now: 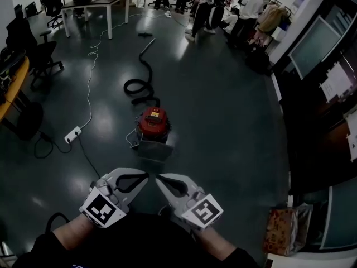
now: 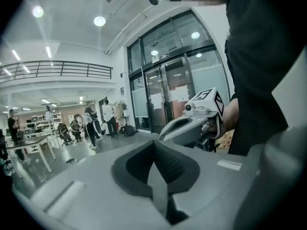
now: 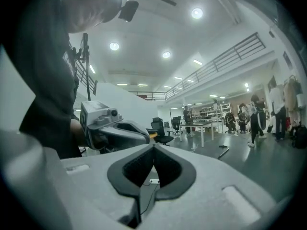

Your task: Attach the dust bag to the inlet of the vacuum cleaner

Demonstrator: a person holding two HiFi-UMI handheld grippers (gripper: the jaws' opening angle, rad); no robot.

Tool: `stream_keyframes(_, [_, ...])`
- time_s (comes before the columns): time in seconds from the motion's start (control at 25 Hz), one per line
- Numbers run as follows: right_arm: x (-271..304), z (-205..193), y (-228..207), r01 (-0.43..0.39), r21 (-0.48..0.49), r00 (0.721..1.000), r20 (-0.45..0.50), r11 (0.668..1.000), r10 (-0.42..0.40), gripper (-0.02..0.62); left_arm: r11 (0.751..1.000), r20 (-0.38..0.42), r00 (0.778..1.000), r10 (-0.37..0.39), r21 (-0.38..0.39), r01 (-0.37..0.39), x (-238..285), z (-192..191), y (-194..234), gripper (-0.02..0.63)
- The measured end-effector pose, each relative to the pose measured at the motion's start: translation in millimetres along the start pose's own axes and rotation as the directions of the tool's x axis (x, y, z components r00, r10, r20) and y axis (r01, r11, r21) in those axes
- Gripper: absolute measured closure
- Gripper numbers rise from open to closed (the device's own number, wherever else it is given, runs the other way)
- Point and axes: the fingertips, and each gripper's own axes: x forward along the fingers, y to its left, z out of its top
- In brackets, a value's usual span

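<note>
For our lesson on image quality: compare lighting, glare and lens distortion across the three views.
Head view: dim, pale reflections on the glossy dark floor, red canister vacuum cleaner the only strong colour. Left gripper view: bright round ceiling lights, black fisheye corners, balcony railing bowed. Right gripper view: same dark rim, person's torso in shadow.

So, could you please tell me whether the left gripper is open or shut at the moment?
Shut and empty: in its own view the left gripper has its jaw tips meeting, with nothing held between them.
</note>
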Motion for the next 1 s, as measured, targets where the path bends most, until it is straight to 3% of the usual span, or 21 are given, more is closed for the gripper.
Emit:
stream_keyframes(0.28, [-17.6,16.9,7.2,-0.009,-0.013,0.999,0.049,1.0,0.01,0.594,1.0,0.006,1.0,-0.002,-0.014,0.002,2.8,13.5,-18.9,0.604])
stream_keyframes(1.0, [-21.4,12.4,11.6,0.006,-0.021,1.0,0.017,1.0,-0.005,0.594,1.0,0.013,1.0,-0.012,-0.025,0.012,4.0,9.6,-24.1,0.604])
